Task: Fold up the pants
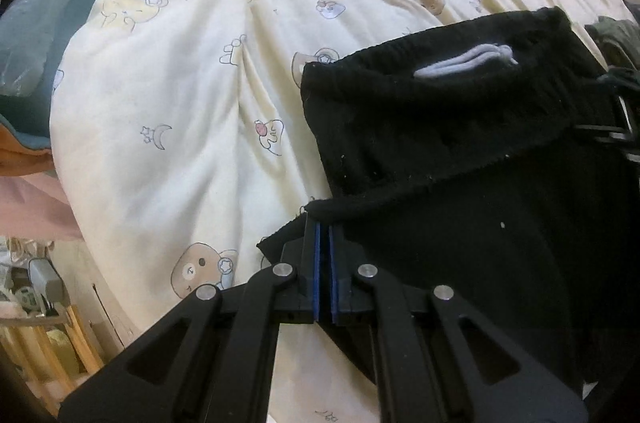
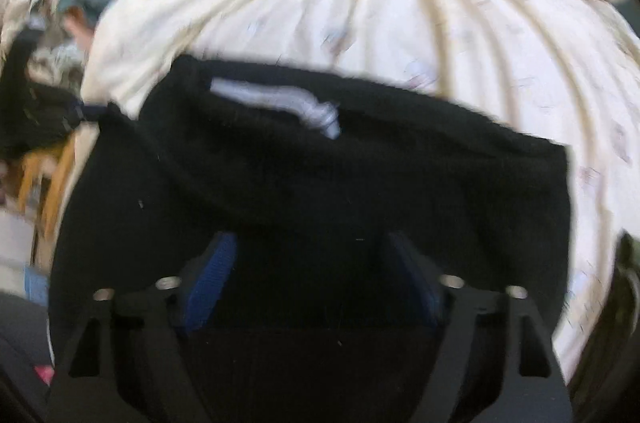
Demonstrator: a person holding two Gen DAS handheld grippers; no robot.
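Observation:
The black pants [image 1: 460,159] lie folded over on a cream cartoon-print quilt [image 1: 180,103], with the waistband on top and a white drawstring [image 1: 468,61] showing. My left gripper [image 1: 324,225] is shut on the pants' near left edge, and the cloth bunches at its blue pads. The right wrist view is blurred. It shows the pants [image 2: 320,175] and drawstring [image 2: 280,99] straight ahead. My right gripper [image 2: 312,263] hovers over the dark cloth with its blue pads [image 2: 212,279] well apart, and nothing is pinched between them.
A blue pillow [image 1: 44,23] and pink cloth [image 1: 32,207] lie at the quilt's left. Past the bed's edge, lower left, are wooden furniture and clutter [image 1: 44,319]. An olive garment [image 1: 616,35] sits at the right edge.

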